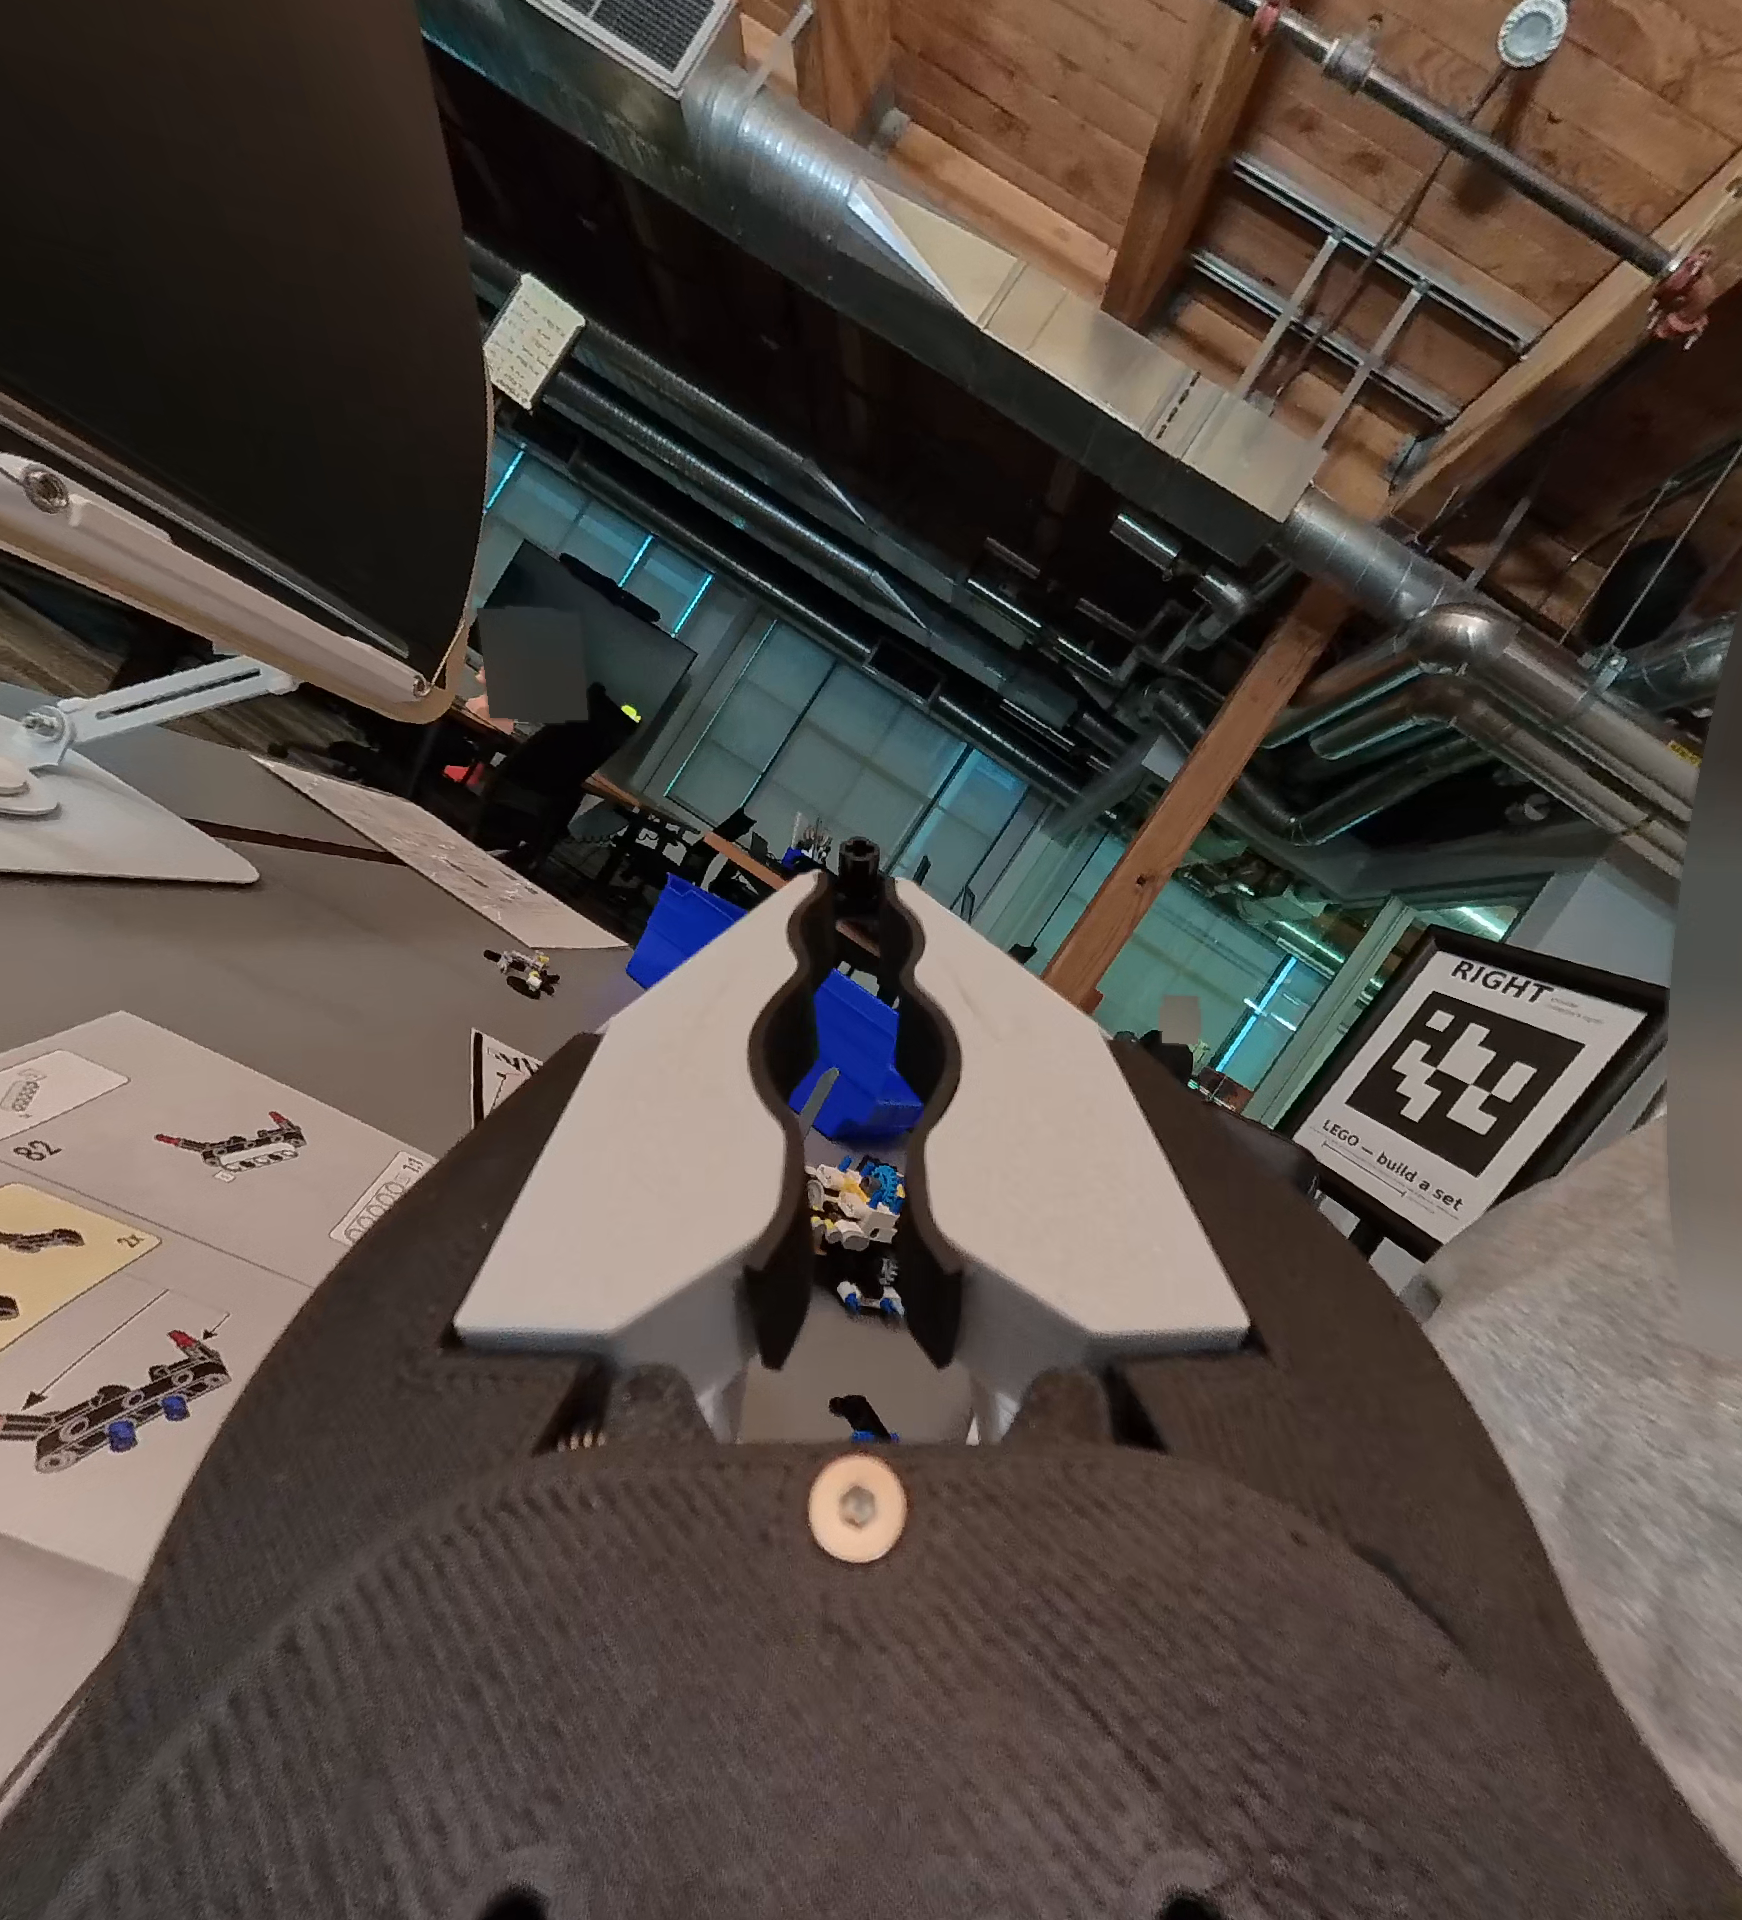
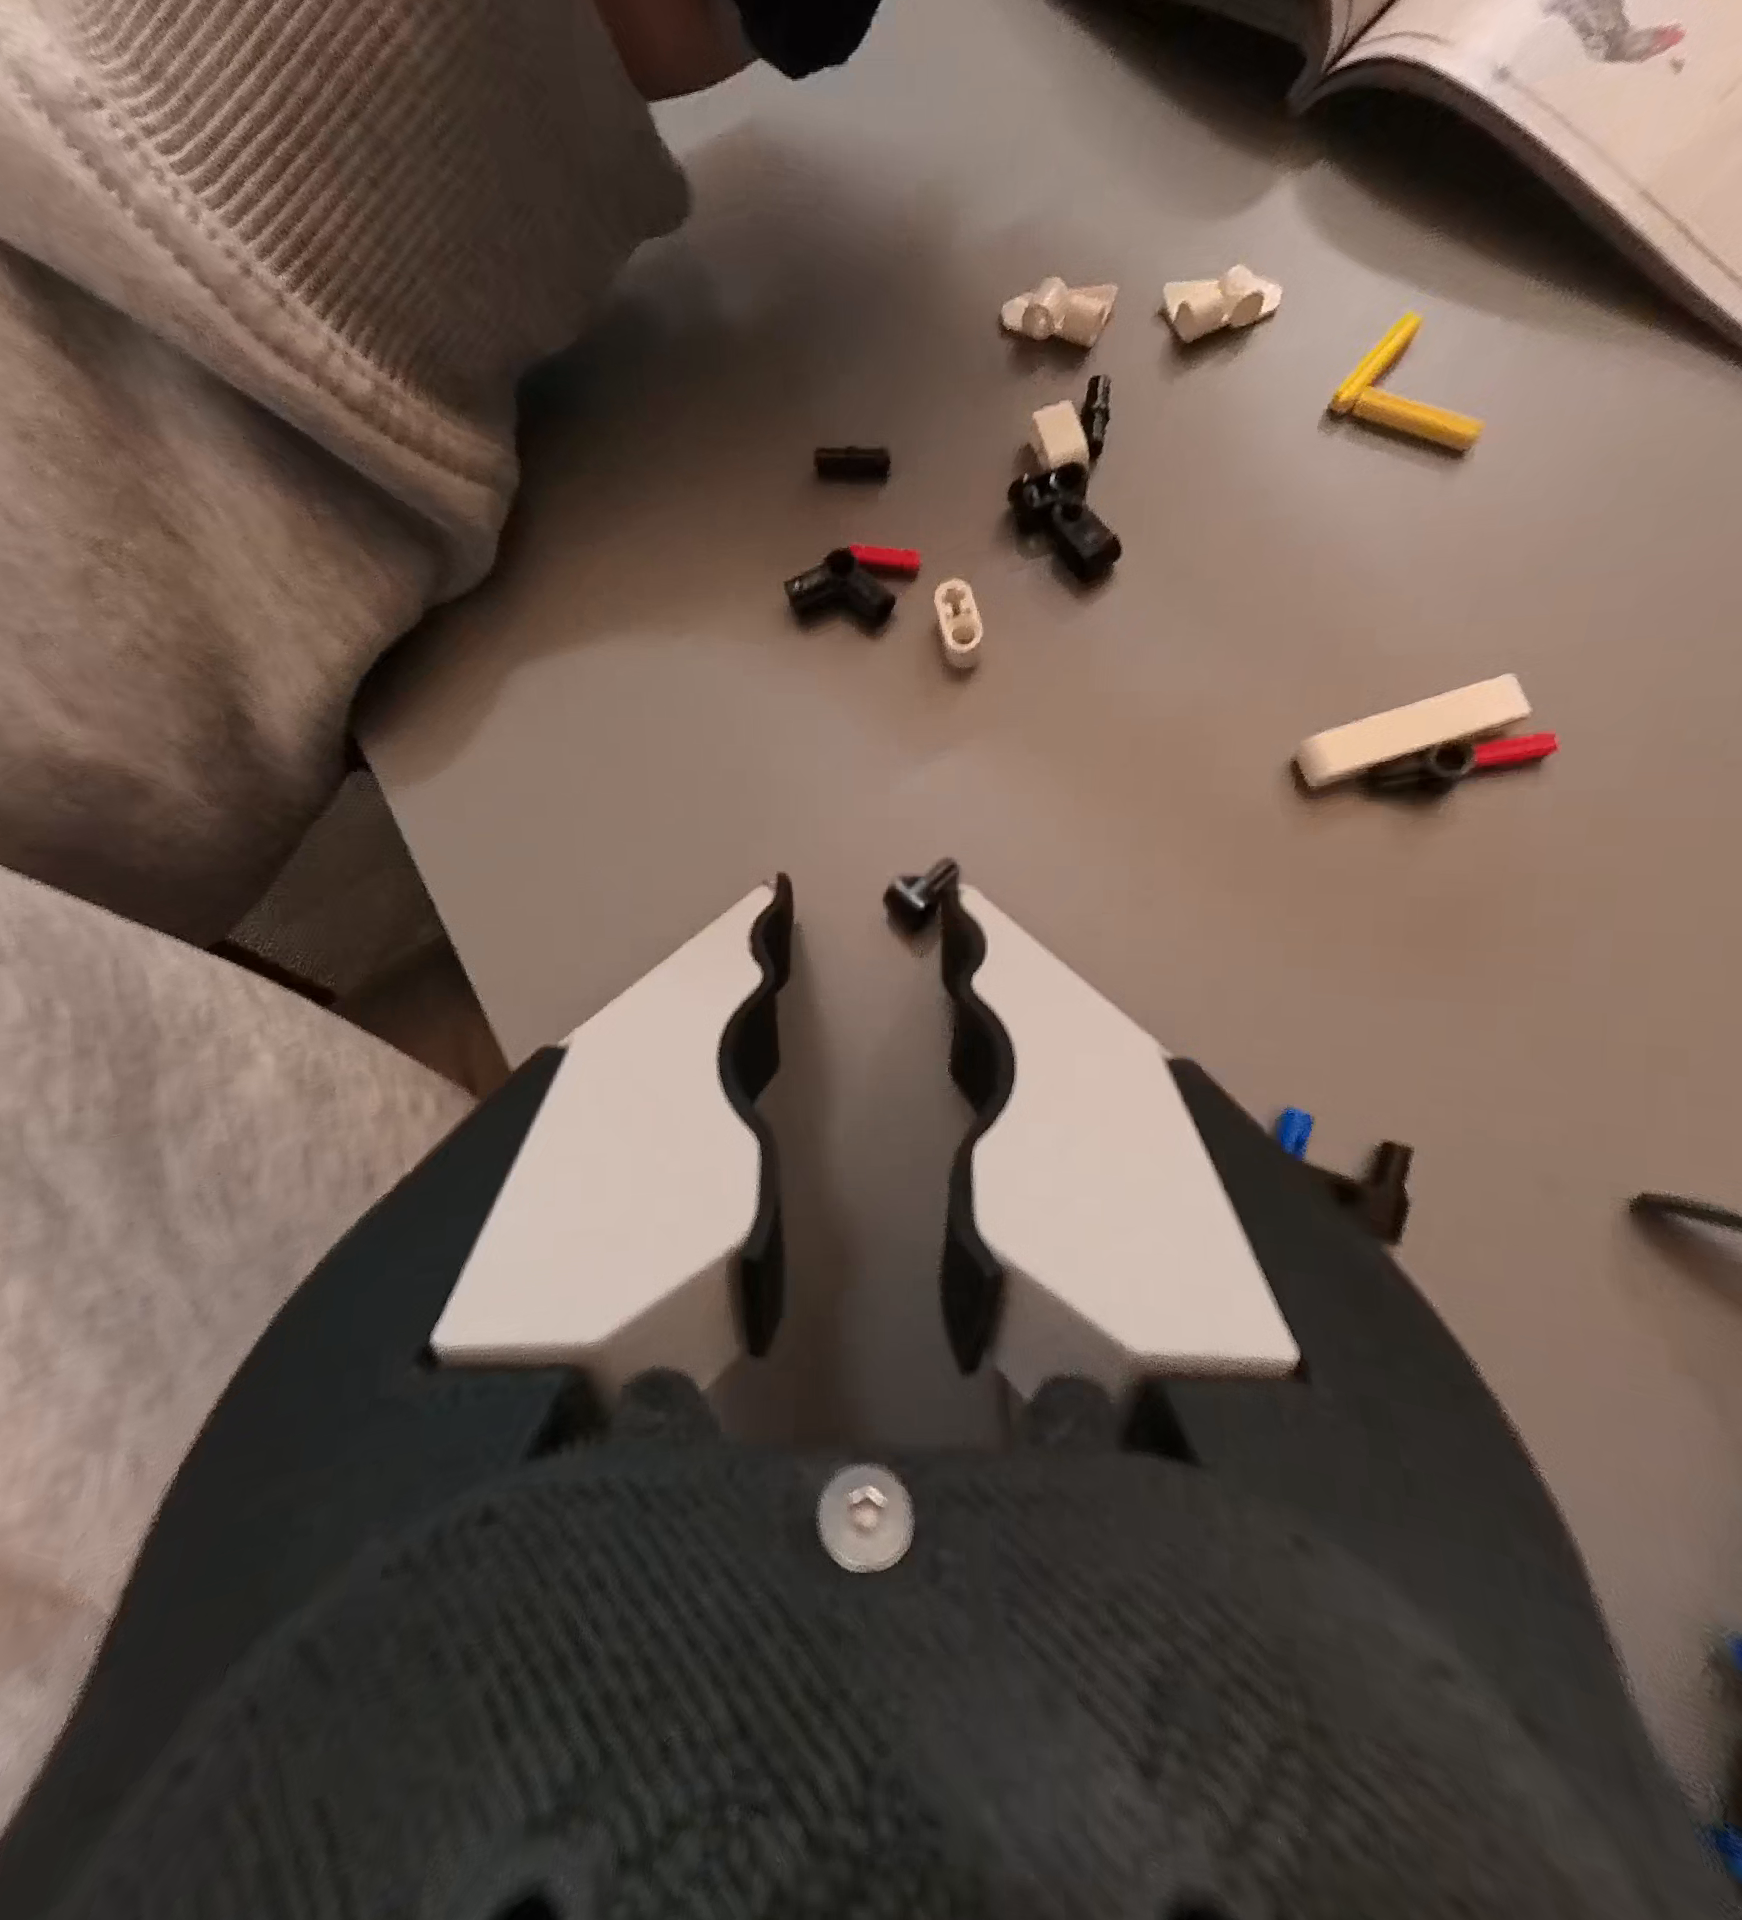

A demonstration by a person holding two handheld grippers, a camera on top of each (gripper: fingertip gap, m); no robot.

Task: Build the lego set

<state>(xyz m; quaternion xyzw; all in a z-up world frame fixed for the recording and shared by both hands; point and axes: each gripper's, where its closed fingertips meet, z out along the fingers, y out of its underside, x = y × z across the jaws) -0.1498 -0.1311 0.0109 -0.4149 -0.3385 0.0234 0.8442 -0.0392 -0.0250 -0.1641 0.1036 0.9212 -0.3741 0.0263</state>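
My left gripper point(image 1: 859, 891) is shut on a small black pin point(image 1: 858, 864) at its fingertips and is tilted upward above the grey table. Through its jaws I see a heap of white, blue and yellow lego pieces point(image 1: 854, 1205). My right gripper point(image 2: 872, 902) is open and empty, low over the table. A small black connector point(image 2: 917, 894) lies just by its right fingertip. Loose pieces lie beyond it: a black elbow with a red pin point(image 2: 846, 584), a white link point(image 2: 958, 620), a black connector cluster point(image 2: 1062, 509), a white beam with a black and red pin point(image 2: 1418, 732), and yellow axles point(image 2: 1399, 400).
An open instruction booklet point(image 1: 119, 1226) lies at the left and also shows in the right wrist view point(image 2: 1625, 156). A blue bin point(image 1: 846, 1060) stands behind the heap. A framed marker sign point(image 1: 1459, 1081) stands at the right. A monitor stand point(image 1: 67, 821) stands far left. A grey sleeve point(image 2: 171, 416) covers the left. About 25 cm separates my left fingertips from my right. Measured from the fingertips, the white link point(image 2: 958, 620) is 5 cm or so from the right gripper and 20 cm from the left.
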